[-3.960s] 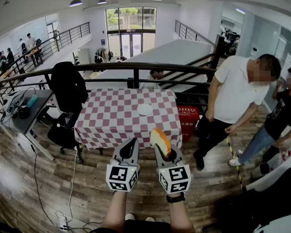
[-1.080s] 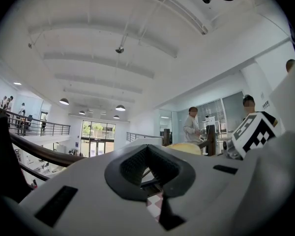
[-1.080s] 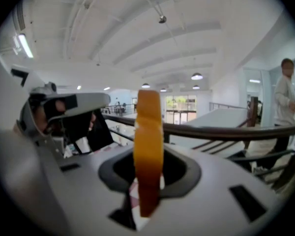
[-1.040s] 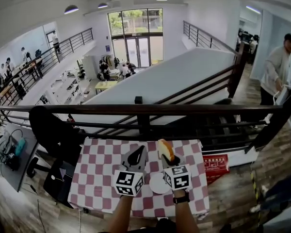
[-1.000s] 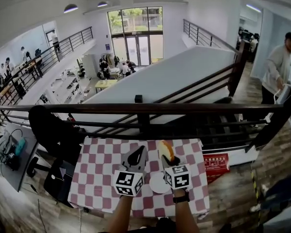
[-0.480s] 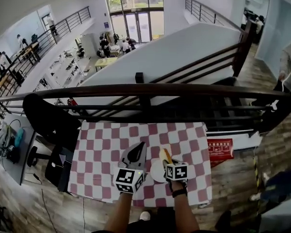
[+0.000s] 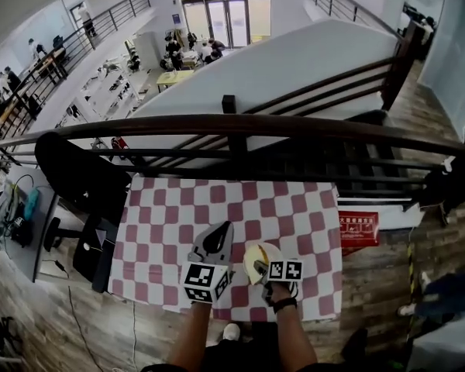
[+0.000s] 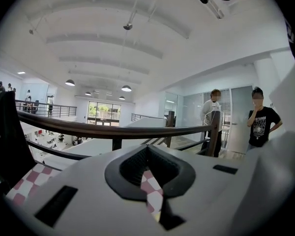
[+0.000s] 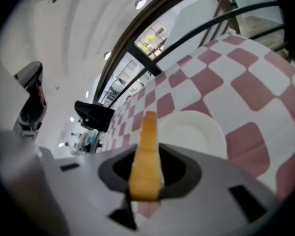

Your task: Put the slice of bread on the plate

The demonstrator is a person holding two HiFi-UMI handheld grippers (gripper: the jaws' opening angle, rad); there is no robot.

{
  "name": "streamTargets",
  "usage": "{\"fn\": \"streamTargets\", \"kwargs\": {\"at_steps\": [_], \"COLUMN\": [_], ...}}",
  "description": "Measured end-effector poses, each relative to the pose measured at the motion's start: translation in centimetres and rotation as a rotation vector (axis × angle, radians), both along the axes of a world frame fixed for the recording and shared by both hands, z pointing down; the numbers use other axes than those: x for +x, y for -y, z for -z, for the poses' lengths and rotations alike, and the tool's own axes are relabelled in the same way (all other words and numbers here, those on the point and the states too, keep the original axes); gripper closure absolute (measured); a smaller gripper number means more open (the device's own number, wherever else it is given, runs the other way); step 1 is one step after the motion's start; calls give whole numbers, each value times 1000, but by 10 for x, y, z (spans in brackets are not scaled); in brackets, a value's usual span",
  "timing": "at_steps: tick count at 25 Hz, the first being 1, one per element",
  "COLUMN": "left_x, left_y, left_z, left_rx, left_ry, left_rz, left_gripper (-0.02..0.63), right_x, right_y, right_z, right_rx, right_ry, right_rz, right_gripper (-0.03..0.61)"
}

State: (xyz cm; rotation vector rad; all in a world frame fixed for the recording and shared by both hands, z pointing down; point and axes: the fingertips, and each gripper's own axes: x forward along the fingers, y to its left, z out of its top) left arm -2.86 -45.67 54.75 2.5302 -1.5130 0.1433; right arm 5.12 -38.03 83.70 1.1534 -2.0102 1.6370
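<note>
Golden bread point(image 9: 146, 151) stands on edge, pinched in my right hand-held gripper point(image 9: 145, 183), over the white plate point(image 9: 199, 129) at centre frame. I should tip it flat, ease down, then let go over the middle.

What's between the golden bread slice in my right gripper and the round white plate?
Nothing: in the right gripper view the golden bread slice points at the bare round white plate, no object between.

Near the front edge of the table point(image 7: 217, 208), right of its middle, sits a plate point(image 9: 191, 132). The slice of bread point(image 9: 146, 156) hangs over the plate in the right gripper point(image 7: 257, 268). The left gripper point(image 7: 222, 232) is over the table just left of the plate. A railing point(image 7: 240, 124) runs behind the table, and an office chair point(image 7: 74, 178) stands to its left.
</note>
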Motion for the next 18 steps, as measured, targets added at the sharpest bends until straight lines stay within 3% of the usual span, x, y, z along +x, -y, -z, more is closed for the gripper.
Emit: {"fn": "streamTargets", "kwargs": {"at_steps": [5, 8, 12, 13, 18], "left_x": [-6, -8, -9, -9, -8], "left_y": [0, -1, -2, -3, -4], "left_z": [-6, -7, -9, -9, -5], "left_rx": [-16, -22, -28, -28, -20], "left_ry": [13, 20, 31, 32, 25], "left_rz": [12, 13, 10, 8, 2], "left_gripper": [595, 595, 595, 595, 595], "right_x": [16, 22, 29, 32, 48], "right_y": [7, 12, 13, 13, 20], "right_z": [-13, -17, -23, -22, -8], "right_rx": [60, 101, 102, 107, 139], "right_ry": [-92, -214, -389, -418, -459], "right_rz": [-55, -8, 37, 32, -7], "right_gripper": [469, 396, 198, 173, 152]}}
